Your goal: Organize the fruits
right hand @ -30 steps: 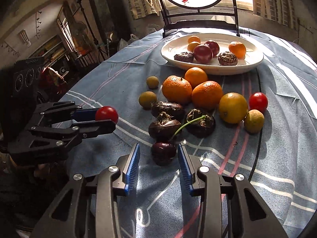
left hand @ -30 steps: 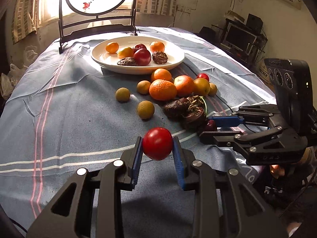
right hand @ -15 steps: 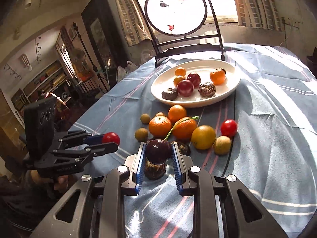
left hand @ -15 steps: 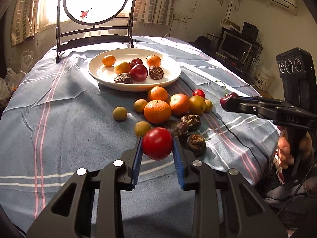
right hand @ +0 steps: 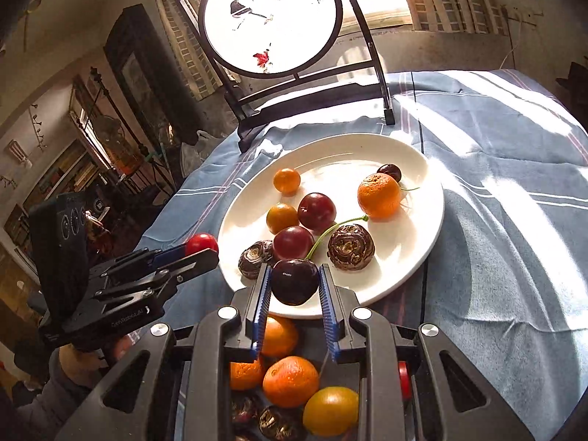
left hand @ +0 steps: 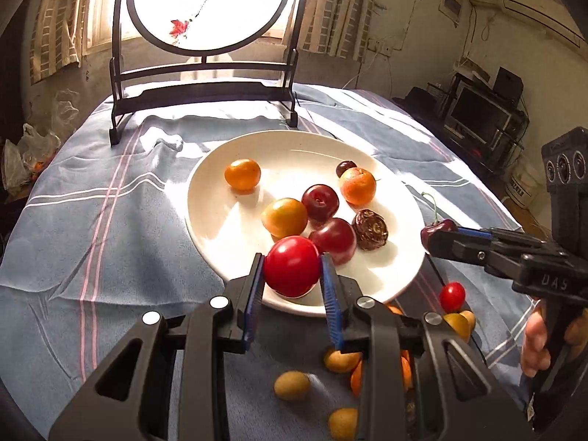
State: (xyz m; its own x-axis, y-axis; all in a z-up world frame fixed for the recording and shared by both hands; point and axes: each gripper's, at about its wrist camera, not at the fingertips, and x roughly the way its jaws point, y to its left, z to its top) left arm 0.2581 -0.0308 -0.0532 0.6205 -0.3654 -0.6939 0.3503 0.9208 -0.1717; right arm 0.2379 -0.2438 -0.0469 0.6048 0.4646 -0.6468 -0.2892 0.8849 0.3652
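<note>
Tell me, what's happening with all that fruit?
A person is sorting fruit onto the round white plate with a handheld tool in each hand. The left tool is clamped on a shiny red tomato, and the right tool grips a dark cherry with a green stem. Both hover at the plate's near rim. More fruit waits on the blue striped tablecloth.

- The right gripper (right hand: 294, 288) clamps a dark cherry (right hand: 294, 281), stem pointing up, over the near rim of the white plate (right hand: 422, 242).
- At left, the left gripper (right hand: 200, 251) pinches a red tomato (right hand: 200, 243).
- Oranges (right hand: 290, 380) lie near, on the surface.
</note>
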